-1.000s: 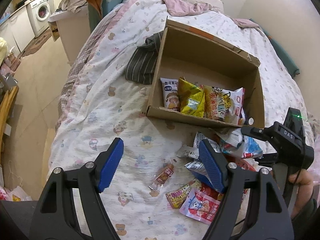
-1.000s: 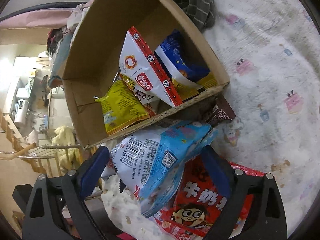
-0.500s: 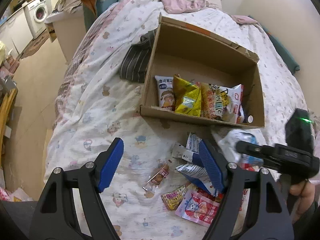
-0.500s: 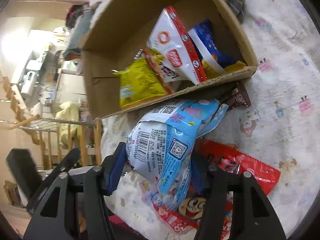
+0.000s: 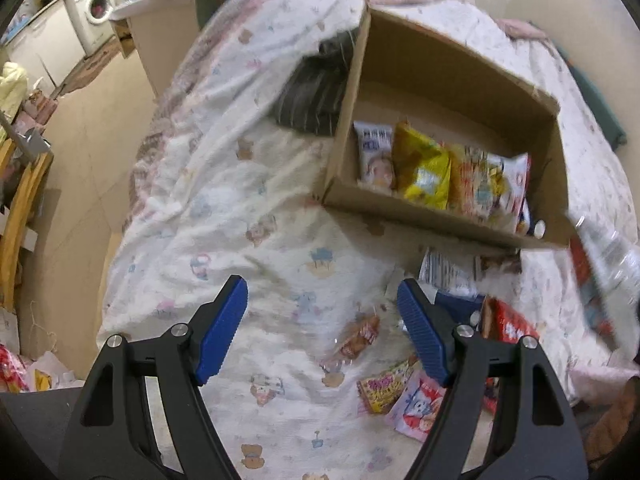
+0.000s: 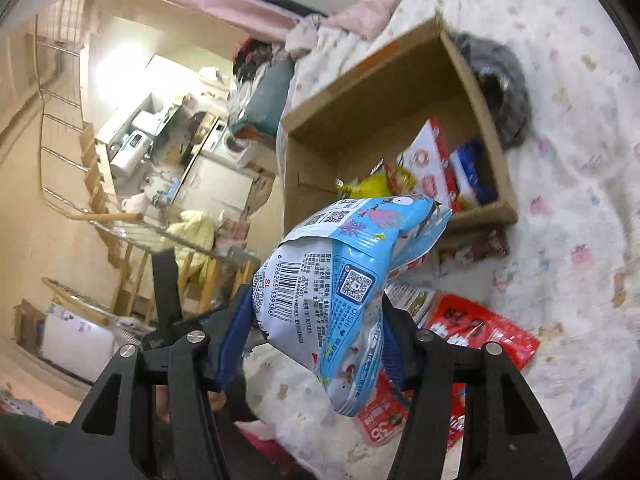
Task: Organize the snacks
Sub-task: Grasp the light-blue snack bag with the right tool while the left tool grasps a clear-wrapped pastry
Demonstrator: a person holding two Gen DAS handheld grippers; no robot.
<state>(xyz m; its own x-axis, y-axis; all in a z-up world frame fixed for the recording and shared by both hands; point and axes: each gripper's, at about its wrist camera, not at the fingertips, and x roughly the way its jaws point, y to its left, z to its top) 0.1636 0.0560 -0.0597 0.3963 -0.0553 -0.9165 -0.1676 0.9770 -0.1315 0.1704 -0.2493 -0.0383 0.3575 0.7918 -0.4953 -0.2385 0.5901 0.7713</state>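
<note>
The right gripper (image 6: 316,340) is clamping a light blue snack bag (image 6: 344,280), its blue pads (image 6: 232,340) pressing in on both sides of the bag's lower half. The bag is sticking up and forward out of the jaws, barcode side facing the camera, its top edge reaching toward the near wall of the cardboard box (image 6: 472,216). It is hanging clear of the bedsheet (image 6: 580,160), above the red packets (image 6: 480,328) lying loose just beside the box.

Inside the box, several snacks are standing against the near wall: a yellow bag (image 5: 424,168), a white packet (image 5: 374,152) beside it, more to the right.

The left gripper (image 5: 322,332) is hovering over the sheet with its jaws standing apart and nothing between them. A small brown wrapped snack (image 5: 360,334) is lying just inside its right pad, not touched. More packets are scattered beyond and under that pad, between the gripper and the box. At the right edge of the left wrist view, the held bag is showing as a pale blur (image 5: 608,272) beside the box's corner.
</note>
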